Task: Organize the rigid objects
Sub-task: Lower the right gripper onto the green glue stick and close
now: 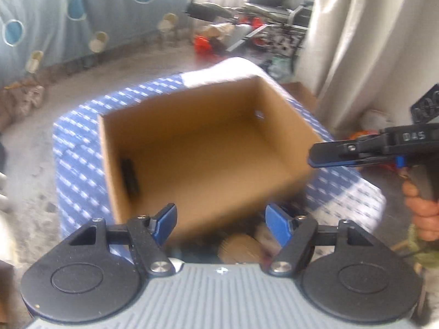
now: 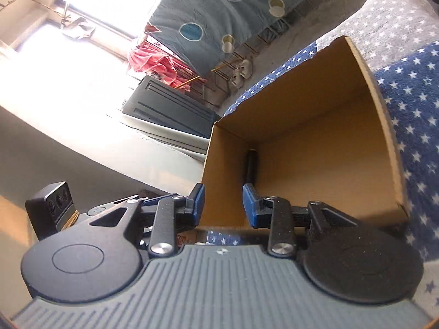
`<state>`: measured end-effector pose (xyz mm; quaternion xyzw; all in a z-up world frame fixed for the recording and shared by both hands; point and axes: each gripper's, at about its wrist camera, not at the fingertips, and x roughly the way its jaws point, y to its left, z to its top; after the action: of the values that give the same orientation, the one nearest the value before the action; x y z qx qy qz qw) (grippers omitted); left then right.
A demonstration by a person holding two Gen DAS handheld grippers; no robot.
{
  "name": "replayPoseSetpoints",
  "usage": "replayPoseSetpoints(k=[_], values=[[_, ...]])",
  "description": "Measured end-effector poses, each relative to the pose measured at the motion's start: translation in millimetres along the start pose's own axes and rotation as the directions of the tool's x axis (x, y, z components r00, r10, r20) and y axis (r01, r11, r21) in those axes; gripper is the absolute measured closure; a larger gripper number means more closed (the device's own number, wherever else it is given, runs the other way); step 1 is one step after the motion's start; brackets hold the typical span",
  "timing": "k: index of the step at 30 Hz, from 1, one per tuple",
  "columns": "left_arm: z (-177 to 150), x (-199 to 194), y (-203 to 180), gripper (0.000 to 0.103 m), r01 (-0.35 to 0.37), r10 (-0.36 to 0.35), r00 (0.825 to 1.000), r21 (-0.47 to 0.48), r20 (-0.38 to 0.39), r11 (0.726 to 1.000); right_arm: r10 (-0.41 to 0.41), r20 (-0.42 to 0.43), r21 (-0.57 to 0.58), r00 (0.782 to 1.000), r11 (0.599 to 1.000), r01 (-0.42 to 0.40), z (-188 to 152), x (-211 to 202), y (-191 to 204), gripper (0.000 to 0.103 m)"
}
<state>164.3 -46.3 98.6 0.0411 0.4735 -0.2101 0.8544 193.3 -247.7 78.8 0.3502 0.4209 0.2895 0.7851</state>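
Observation:
An open cardboard box (image 1: pixel 208 148) stands on a blue star-patterned cloth (image 1: pixel 79 164). A black oblong object (image 1: pixel 130 178) lies inside against the left wall, seen in the right wrist view as the same black object (image 2: pixel 251 167) in the box (image 2: pixel 315 164) corner. My left gripper (image 1: pixel 221 224) hangs open over the box's near edge with nothing between its blue pads. Beneath it lie blurred items, among them a brown ribbed object (image 1: pixel 238 249). My right gripper (image 2: pixel 223 205) is open and empty at the box's near side. In the left wrist view, the right gripper (image 1: pixel 315 156) reaches in from the right.
A hand (image 1: pixel 422 213) holds the right gripper's handle. Beyond the cloth (image 2: pixel 411 109) are a grey floor (image 1: pixel 115 82), a blue patterned hanging (image 1: pixel 82 8), pale curtains (image 1: pixel 370 41) and clutter (image 1: pixel 247 35) at the back. A dark panel (image 2: pixel 170 107) leans by a bright window.

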Motion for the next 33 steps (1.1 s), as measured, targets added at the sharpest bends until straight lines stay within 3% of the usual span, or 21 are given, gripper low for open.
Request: replayPoseSetpoints(k=[3,6,13,16,22,33], values=[[-30.8,5.9,-27.1,0.031,0.066,-0.066,0.998,0.011,-0.003,0.998,-0.035,0.021,-0.013,0.999,0.999,0.035,-36.9,-28.0,-16.6,0.073],[-61.1,22.0,-58.3,0.031,0.071,-0.072,0.997,0.063,0.002,0.995,-0.096,0.018,0.015,0.995,0.995,0.096,-70.4,-34.4,-44.2,0.073],[-90.1,78.5,-110.6,0.036,0.007,-0.009,1.0,0.167,0.006,0.986,-0.212,-0.051,0.055,0.976,0.975,0.215,-133.8,0.5,-87.2,0.076],[-89.2,101.9,-120.1,0.038,-0.025,0.027,1.0,0.17,-0.007,0.985,-0.198,-0.069,0.055,0.978,0.978,0.201,-138.5,13.3,-95.4,0.078],[-80.4,135.8,-118.2,0.052,0.0,0.011,0.997,0.134,-0.079,0.991,-0.212,-0.09,0.023,0.973,0.976,0.215,-139.1,32.1,-101.2,0.083],[-72.1,155.2,-115.3,0.066,-0.027,0.036,0.993,0.086,-0.114,0.996,-0.165,-0.119,0.067,0.979,0.983,0.174,-137.5,38.6,-114.4,0.086]])
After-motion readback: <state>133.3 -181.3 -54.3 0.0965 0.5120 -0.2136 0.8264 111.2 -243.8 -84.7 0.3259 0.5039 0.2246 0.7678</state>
